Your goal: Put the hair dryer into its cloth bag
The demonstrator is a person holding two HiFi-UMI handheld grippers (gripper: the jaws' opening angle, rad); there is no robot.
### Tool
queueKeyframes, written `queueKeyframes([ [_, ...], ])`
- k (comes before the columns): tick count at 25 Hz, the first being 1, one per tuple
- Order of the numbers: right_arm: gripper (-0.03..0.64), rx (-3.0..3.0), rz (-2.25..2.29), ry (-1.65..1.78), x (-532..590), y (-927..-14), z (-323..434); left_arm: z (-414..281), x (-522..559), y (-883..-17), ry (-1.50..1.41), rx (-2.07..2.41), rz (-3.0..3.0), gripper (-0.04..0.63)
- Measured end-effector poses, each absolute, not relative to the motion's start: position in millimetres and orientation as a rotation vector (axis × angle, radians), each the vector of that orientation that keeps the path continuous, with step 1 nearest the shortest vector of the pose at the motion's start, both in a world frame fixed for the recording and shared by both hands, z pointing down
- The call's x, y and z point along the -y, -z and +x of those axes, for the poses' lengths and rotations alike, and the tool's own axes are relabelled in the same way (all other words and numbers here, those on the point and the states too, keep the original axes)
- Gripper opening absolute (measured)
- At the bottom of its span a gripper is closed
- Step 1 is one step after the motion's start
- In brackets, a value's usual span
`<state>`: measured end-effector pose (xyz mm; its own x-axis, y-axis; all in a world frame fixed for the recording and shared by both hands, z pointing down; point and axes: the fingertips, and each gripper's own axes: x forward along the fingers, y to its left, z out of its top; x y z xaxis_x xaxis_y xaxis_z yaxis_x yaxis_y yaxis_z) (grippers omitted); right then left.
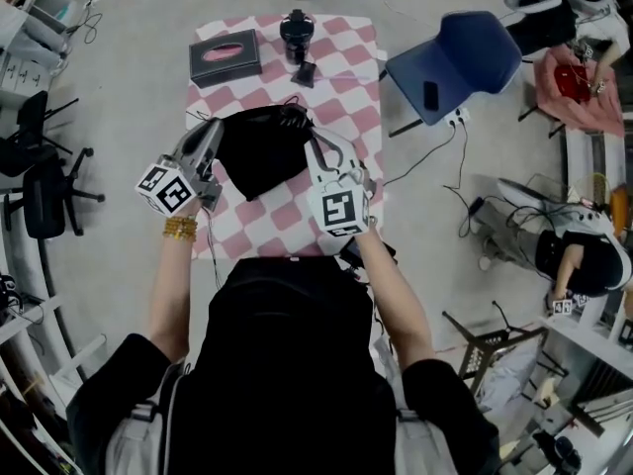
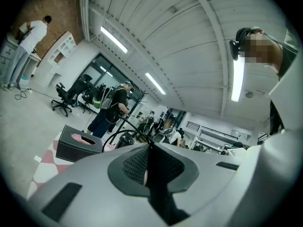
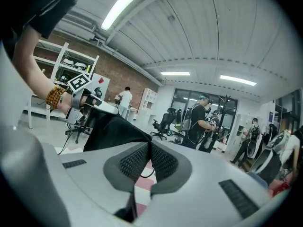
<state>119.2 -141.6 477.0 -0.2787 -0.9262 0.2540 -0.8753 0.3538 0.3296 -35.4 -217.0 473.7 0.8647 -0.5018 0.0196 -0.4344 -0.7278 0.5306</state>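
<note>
hanging cloth bag: is dangling over the checked table
left gripper: is pinching one bag edge
right gripper: is pinching the other edge
hair dryer: is sitting on the table

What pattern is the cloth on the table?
The tablecloth has pink-and-white checks, clearest in the head view.

The cloth bag hides the middle of the checkered table.

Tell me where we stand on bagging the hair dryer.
Done: left gripper and right gripper are shut on the cloth bag at its edges. In hand: bag held up over the table. Left: hair dryer apparently stands at the far end, not bagged.
</note>
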Motion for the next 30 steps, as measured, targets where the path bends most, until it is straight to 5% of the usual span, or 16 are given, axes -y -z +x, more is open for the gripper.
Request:
queueKeyframes([
  [8, 0.025, 2.391, 1.614, 0.3, 126.0, -423.9, 96.9, -51.8, 200.5, -446.1, 0.256, 0.717, 2.515, 0.038],
  [30, 0.026, 2.512, 1.578, -0.046, 150.6, -421.3, 90.7, -61.1, 216.1, -415.6, 0.201, 0.971, 2.631, 0.038],
])
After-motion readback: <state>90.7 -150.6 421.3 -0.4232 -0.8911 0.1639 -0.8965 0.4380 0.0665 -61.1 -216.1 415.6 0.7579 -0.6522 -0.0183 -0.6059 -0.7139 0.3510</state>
